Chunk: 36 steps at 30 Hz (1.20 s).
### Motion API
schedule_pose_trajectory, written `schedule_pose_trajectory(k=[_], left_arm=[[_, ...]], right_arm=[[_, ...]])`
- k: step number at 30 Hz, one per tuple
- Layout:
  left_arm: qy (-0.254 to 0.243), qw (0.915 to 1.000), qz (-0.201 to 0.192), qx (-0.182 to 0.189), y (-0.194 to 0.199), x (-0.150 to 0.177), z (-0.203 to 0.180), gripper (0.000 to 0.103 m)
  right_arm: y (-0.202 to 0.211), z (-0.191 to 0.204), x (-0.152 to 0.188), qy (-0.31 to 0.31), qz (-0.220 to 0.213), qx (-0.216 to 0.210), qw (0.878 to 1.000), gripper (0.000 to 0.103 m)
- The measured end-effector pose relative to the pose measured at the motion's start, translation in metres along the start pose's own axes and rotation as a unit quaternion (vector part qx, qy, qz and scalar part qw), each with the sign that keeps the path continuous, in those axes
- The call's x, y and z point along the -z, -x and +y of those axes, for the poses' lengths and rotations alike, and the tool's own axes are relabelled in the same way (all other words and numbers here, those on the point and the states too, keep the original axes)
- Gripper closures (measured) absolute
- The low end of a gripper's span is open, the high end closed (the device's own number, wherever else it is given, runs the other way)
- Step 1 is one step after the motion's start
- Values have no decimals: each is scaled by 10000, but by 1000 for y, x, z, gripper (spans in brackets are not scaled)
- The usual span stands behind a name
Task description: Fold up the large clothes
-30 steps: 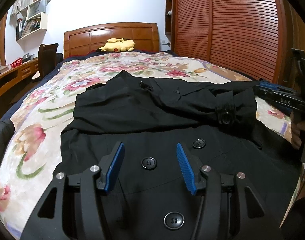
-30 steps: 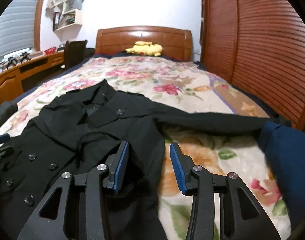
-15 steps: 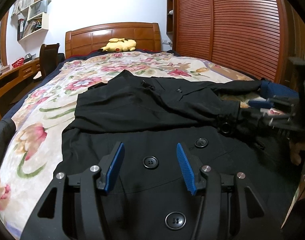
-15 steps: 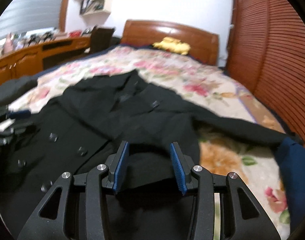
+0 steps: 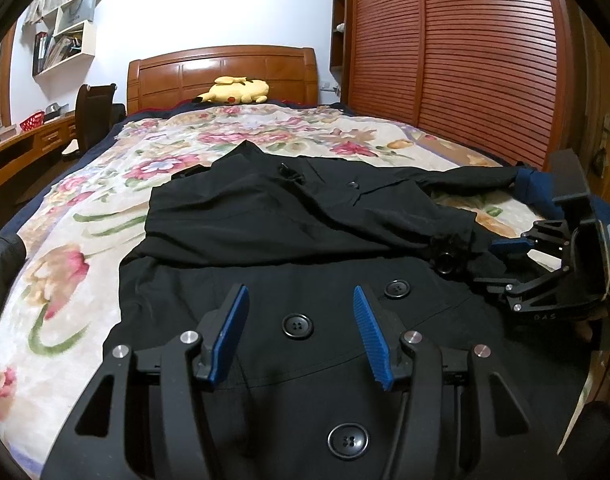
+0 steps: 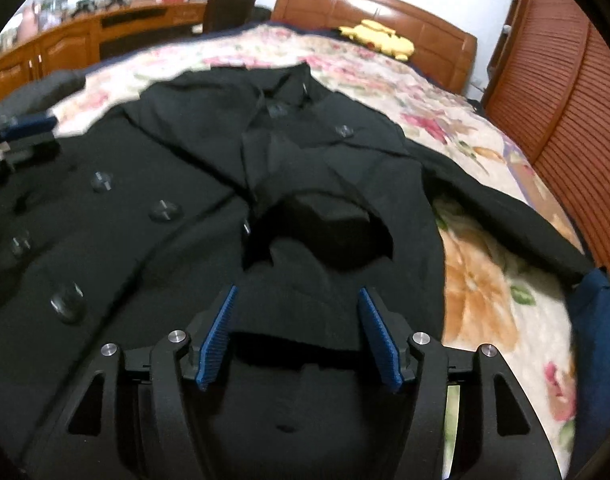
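Black double-breasted coat lay front-up on floral bedspread, long axis toward headboard.

Left gripper hovered over button row, jaws apart, empty.

Folded sleeve's cuff lay just ahead of right gripper, which was nearer to it; jaws were opening, coat cloth beneath, nothing pinched.

Other sleeve stretched right. Right view blurred; coat hem cut off; contact with cloth unclear.

The black coat's hem runs off the lower edge, and the right wrist view blurs its buttons.
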<state>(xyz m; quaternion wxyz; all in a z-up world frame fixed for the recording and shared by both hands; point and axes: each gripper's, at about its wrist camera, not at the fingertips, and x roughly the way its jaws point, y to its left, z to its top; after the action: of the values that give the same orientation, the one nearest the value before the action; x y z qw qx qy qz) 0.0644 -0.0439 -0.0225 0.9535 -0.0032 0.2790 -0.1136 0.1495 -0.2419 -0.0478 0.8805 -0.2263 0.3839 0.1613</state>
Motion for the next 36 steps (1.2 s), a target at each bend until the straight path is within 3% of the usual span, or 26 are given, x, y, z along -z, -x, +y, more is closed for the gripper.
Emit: schedule_pose_trajectory(k=[2,5,6,9,13,20,22,24,26,36], left_arm=[[33,10000,-1,22,0,0,1,49],[72,10000,2,55,1,1,4,49],[78,9999,0,66,2,2,4,49],[112,9999,-6,106,4,2,6,49],[169,9998,-2,145,4,2,8,49],[159,9997,-22,160,5,2,7,49],[135,9998,-34,165,6,1,6,49],[102,9998,-47,174,8,1,5,49],[63,9998,-49,184,8,1,4,49],[-57,9997,17,231,4,-1,-4,49]], right_arm=[[-1,-2,2,139,101,29,9998,41],[1,-11,-2,162,147,-77,9997,81],[3,-18,-4,62,121,-105,9999,86],[11,-48,-15,-454,-72,-309,9985,90],[10,-92,-32,-1155,-192,-248,9928,91],[-9,-128,-51,-1478,-1,367,9883,87],[-10,-134,-54,-1485,-28,577,9872,76],[-7,-142,-57,-1534,-143,706,9855,52],[-2,-153,-59,-1592,-273,825,9834,42],[3,-229,-56,-1701,-160,1243,9774,39]])
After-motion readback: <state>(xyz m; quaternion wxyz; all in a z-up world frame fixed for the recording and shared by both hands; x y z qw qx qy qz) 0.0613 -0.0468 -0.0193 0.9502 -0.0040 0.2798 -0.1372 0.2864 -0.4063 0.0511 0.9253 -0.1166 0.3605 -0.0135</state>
